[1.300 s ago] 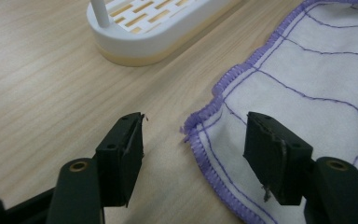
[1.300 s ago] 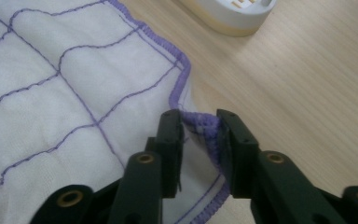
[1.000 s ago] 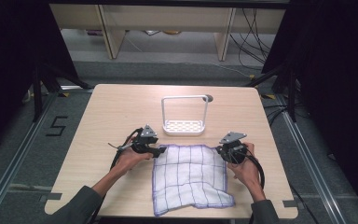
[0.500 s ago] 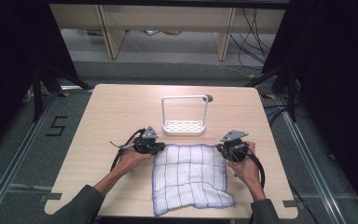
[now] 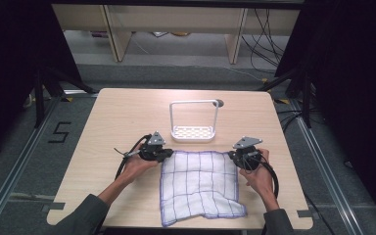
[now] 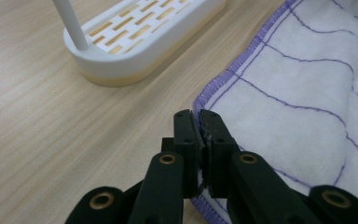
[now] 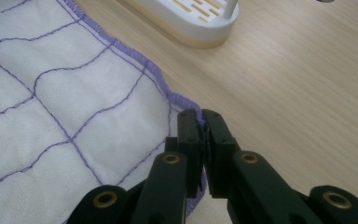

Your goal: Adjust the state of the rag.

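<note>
A white cloth (image 5: 198, 181) with purple grid lines and a purple hem lies flat on the wooden table (image 5: 122, 117). My left gripper (image 5: 164, 155) is at its far left corner; in the left gripper view the jaws (image 6: 198, 119) are shut on the hem of the cloth (image 6: 298, 93). My right gripper (image 5: 233, 155) is at the far right corner, and in the right gripper view its jaws (image 7: 200, 119) are shut on the hem of the cloth (image 7: 51, 116). Both corners rest low on the table.
A white slotted rack (image 5: 194, 131) with a tall wire handle stands just beyond the cloth, between the two grippers; its base shows as the rack (image 6: 135, 42) and the rack (image 7: 191, 18). A small hole (image 5: 219, 103) sits in the table behind it.
</note>
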Demonstrator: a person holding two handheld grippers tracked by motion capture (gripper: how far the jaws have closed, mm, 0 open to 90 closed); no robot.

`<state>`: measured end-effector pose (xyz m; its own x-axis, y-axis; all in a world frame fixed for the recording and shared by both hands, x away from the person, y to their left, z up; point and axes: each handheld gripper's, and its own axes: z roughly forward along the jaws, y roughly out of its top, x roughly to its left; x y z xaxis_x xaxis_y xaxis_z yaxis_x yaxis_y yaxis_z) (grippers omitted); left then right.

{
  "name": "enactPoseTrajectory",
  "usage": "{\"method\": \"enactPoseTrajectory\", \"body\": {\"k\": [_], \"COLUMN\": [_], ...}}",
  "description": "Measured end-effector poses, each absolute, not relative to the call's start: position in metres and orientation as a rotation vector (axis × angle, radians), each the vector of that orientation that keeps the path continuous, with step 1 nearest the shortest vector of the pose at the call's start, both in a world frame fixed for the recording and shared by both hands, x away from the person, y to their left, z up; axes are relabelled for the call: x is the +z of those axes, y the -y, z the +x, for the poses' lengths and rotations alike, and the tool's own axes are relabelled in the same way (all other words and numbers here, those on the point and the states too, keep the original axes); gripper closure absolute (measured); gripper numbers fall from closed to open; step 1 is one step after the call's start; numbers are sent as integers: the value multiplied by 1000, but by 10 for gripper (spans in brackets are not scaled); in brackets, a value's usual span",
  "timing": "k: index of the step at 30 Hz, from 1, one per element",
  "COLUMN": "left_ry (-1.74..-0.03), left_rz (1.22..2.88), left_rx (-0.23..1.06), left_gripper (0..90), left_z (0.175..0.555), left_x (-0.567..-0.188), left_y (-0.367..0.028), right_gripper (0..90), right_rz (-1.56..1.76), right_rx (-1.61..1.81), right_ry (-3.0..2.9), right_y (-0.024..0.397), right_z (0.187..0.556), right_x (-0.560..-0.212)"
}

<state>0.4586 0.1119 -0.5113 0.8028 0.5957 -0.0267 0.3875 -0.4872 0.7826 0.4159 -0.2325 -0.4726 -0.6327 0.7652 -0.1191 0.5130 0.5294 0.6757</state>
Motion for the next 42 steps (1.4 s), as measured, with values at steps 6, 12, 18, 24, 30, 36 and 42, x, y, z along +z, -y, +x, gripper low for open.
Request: {"method": "enactPoseTrajectory", "body": {"k": [6, 12, 18, 24, 30, 36, 42], "left_ry": [-723, -711, -683, -675, -702, -681, -662], "left_rz": [2112, 2086, 2044, 2023, 1989, 1968, 1987], "left_rx": [332, 347, 374, 382, 399, 412, 374], "left_gripper": [857, 858, 858, 858, 858, 857, 857], "left_z": [457, 455, 446, 445, 449, 443, 422], "left_x": [-502, -489, -470, -460, -450, -437, -437], "left_y": [-117, -122, -123, -131, -140, -148, -147], "right_gripper": [871, 875, 878, 879, 879, 879, 879], "right_rz": [1034, 1014, 966, 984, 952, 908, 891], "right_rx": [885, 937, 960, 960, 987, 1003, 998], "right_ry": [-2351, -2320, -2300, -2292, -2288, -2271, -2296], "right_y": [236, 238, 235, 233, 227, 220, 225], "right_z": [415, 414, 409, 409, 417, 414, 408], "right_x": [-465, -453, -438, -428, -417, -402, -406]}}
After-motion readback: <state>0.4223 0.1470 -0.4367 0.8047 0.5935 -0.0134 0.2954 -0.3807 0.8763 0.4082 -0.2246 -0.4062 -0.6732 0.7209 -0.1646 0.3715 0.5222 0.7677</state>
